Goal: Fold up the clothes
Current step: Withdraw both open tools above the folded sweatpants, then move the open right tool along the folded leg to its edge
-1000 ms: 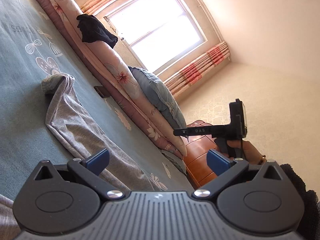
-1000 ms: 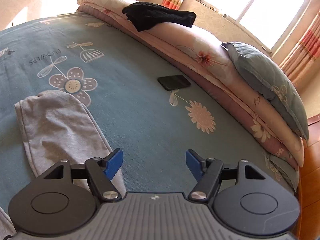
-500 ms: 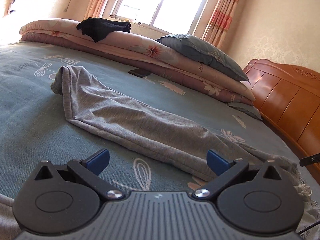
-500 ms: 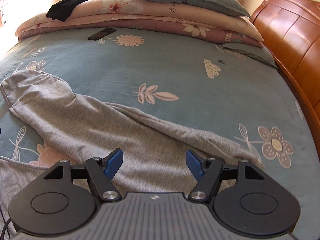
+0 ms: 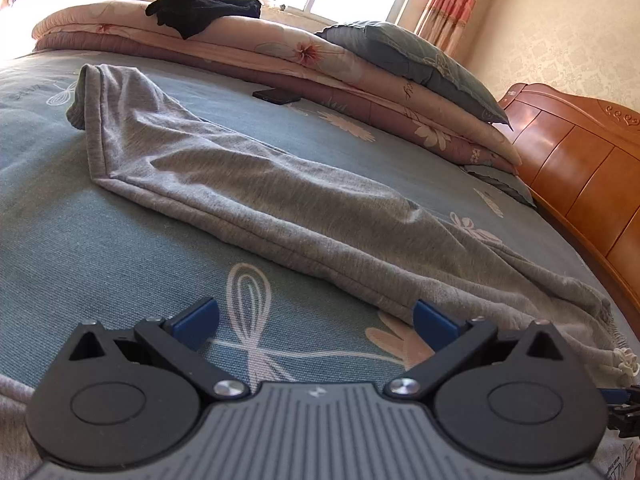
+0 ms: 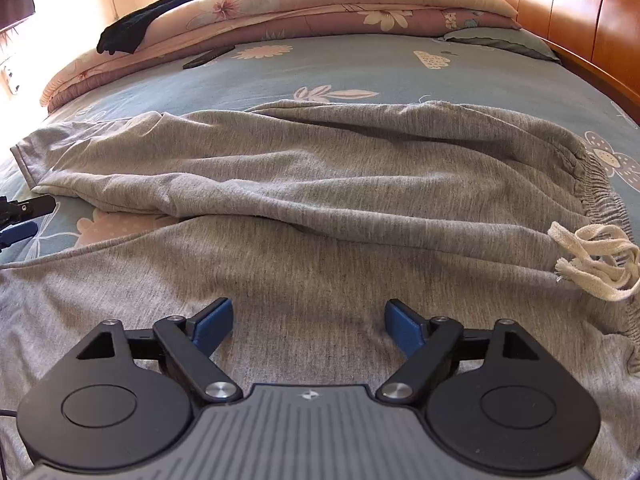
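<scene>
At the far left of the right wrist view the tips of the left gripper poke in over the blue flowered bedsheet, just beside the cuff end of the grey sweatpants; in its own view the left gripper has its blue pads spread wide with nothing between them, hanging over bare sheet just short of the nearest trouser leg. The sweatpants lie across the middle of the bed, one leg folded over the other, cuffs to the left and elastic waistband to the right. Low in the centre the right gripper hovers over the grey cloth; its jaws have just been opening and stand wide, gripping nothing, though whether the pads brush the fabric is hard to judge. Beyond, a black garment rests on the folded quilts, with a dark phone on the sheet below. At the right edge lies the white drawstring, then the wooden headboard.
</scene>
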Demonstrator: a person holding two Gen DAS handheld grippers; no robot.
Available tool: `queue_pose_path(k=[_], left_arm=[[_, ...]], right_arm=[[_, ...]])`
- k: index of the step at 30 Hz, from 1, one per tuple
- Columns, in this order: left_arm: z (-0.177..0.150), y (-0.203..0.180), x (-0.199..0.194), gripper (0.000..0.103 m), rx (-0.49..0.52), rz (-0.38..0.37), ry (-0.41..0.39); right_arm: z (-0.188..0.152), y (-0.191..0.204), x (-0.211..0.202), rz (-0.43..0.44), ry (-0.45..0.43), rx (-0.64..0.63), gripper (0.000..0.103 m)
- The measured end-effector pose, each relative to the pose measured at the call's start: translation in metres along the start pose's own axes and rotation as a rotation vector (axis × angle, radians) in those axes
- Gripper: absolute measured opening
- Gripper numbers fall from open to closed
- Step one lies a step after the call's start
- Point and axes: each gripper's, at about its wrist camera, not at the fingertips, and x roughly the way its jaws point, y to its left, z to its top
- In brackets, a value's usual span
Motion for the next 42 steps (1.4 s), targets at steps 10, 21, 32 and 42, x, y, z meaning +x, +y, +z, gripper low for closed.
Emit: queue_pose_path(k=[10,21,32,42], left_arm=[[-0.001,-0.005,0.003,0.102,0.026,0.021,0.005],[-0.001,-0.007,0.004,0.102,0.034,0.030,0.007],[-0.001,-0.004,0.005,0.102,0.016,0.016,0.002],[0.000,-0.004,0.005,0.102,0.014,0.014,0.000]], right_arm=[[-0.022,0.011,-0.001,-0.042,-0.072,-0.066,0.103],[0.014,-0.023,-0.048,-0.092,-0.200,0.076,0.088],[0.149,-0.021,0.047,-0.104,-0.060,-0.579,0.076],[0.182,0.004,0.132,0.051,0.168,-0.785,0.048]])
